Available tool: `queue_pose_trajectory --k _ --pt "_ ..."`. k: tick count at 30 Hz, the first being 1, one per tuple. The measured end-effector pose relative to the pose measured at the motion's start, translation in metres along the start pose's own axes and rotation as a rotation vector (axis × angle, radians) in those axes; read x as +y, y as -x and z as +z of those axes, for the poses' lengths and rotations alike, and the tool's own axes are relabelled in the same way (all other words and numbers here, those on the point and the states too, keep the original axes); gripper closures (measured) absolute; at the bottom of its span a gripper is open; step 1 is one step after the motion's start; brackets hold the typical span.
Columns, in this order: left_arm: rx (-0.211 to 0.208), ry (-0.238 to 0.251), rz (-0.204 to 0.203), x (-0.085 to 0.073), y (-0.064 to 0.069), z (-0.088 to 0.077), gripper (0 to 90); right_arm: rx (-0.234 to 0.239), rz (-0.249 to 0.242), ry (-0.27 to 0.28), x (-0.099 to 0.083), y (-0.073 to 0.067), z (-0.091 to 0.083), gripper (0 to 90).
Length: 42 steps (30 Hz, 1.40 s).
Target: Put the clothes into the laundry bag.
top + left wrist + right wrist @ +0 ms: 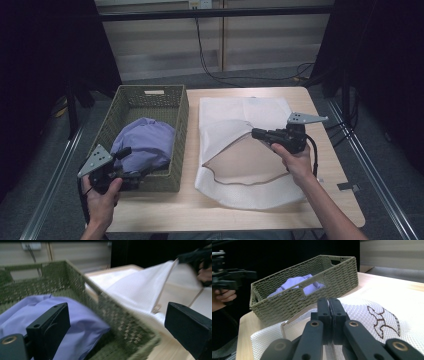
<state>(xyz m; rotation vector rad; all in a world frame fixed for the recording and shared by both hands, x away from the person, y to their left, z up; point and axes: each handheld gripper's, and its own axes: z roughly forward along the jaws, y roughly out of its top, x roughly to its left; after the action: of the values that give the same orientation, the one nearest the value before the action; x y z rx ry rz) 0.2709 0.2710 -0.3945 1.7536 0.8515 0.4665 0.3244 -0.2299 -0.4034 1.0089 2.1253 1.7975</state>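
A white mesh bag [235, 112] lies on the table, its brown-trimmed mouth lifted open. My right gripper [255, 133] is shut on the bag's upper edge and holds it up; in the right gripper view its jaws [328, 301] are pressed together on the mesh [374, 305]. A purple cloth [145, 142] sits bunched in the green woven basket [180, 115]. My left gripper [131, 164] hovers at the basket's near right corner, open and holding nothing. In the left gripper view its wide-apart jaws [116, 312] straddle the basket wall [125, 325], with the purple cloth [82, 322] at the left.
The wooden table [150, 215] has bare strips along its front edge and right side. A brown stitched figure [384, 320] marks the bag. Cables [210, 65] run across the floor behind the table. A metal rail [370, 165] runs along the right.
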Motion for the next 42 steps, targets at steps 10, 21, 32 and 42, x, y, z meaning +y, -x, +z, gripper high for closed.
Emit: queue_pose_trajectory --k 10,21,32,42 --pt "0.057 -0.057 0.034 0.020 -0.027 0.012 6.1 0.002 0.004 -0.009 -0.002 0.001 0.000 88.5" --pt "0.044 -0.158 0.004 0.032 -0.067 0.040 5.9 0.000 0.004 -0.018 -0.004 0.001 0.002 88.5" --pt "0.112 -0.222 -0.003 0.036 -0.090 0.060 8.3 -0.002 0.002 -0.022 -0.005 0.001 0.003 88.4" --pt "0.088 -0.330 -0.037 0.028 -0.109 0.082 7.9 -0.006 0.010 -0.030 -0.006 0.002 0.004 88.4"
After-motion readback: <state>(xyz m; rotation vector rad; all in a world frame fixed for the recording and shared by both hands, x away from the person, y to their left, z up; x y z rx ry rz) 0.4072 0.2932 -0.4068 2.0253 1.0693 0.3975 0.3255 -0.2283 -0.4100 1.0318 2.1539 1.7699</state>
